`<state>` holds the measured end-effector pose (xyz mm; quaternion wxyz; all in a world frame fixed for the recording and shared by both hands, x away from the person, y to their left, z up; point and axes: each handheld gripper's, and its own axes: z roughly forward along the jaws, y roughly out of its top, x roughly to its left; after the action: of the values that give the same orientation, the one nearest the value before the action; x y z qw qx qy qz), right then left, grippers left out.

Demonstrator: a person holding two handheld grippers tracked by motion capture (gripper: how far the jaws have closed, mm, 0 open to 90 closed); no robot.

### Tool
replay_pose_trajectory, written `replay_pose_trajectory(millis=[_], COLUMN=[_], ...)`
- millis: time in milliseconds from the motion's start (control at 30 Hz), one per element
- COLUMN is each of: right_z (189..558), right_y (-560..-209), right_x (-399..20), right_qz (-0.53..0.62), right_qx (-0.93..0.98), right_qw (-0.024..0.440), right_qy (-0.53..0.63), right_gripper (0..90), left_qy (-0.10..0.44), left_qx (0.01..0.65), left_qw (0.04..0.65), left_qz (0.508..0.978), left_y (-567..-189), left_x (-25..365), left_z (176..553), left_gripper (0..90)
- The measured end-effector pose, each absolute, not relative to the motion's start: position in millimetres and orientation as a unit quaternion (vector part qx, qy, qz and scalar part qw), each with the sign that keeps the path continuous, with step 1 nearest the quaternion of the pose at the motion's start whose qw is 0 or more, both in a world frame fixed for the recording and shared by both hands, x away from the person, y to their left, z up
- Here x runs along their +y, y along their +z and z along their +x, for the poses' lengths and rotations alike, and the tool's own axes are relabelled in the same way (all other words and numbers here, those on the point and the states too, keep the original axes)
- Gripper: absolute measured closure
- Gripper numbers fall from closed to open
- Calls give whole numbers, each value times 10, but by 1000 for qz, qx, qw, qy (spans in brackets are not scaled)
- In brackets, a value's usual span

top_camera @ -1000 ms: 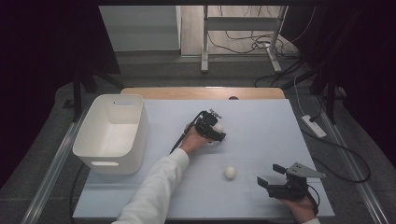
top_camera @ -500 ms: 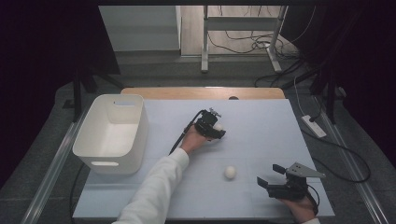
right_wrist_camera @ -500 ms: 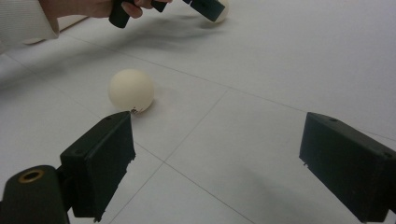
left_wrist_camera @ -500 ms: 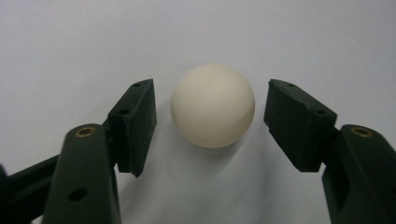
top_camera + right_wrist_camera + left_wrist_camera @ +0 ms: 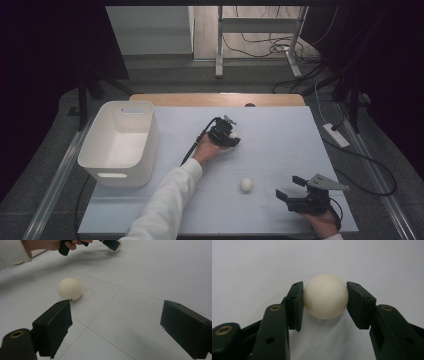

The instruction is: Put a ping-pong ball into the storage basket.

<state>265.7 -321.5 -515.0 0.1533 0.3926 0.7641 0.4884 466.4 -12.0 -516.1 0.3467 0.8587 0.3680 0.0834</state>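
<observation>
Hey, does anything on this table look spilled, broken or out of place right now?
Nothing stands out. The bin sits upright, one ball rests on the mat, and the left gripper pinches the other ball squarely.

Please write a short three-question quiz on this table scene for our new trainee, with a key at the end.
1. True or false: the left gripper has closed its jaws on a white ball.
2. Where does the second ball lie? A) inside the white bin B) on the table, between the two grippers C) between the right gripper's jaws
3. How do the jaws of the right gripper stand?

Key
1. True: both pads press on the ball's sides, the jaws having just closed on it.
2. B: it rests free on the table, ahead of the right gripper and apart from it.
3. Wide open, with nothing between them.
</observation>
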Motion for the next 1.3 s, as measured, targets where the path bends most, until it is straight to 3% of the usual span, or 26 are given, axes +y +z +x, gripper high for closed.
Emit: replay_pose_trajectory(millis=[1300], right_z=[2651], right_y=[-5139], right_x=[-3217], right_qz=[394], right_qx=[762], right_qw=[156], right_qy=[490], right_gripper=[105], left_qy=[89], left_qx=[328], left_qw=[388], left_qz=[857], left_y=[-4789], left_x=[11], left_z=[4350], left_gripper=[512])
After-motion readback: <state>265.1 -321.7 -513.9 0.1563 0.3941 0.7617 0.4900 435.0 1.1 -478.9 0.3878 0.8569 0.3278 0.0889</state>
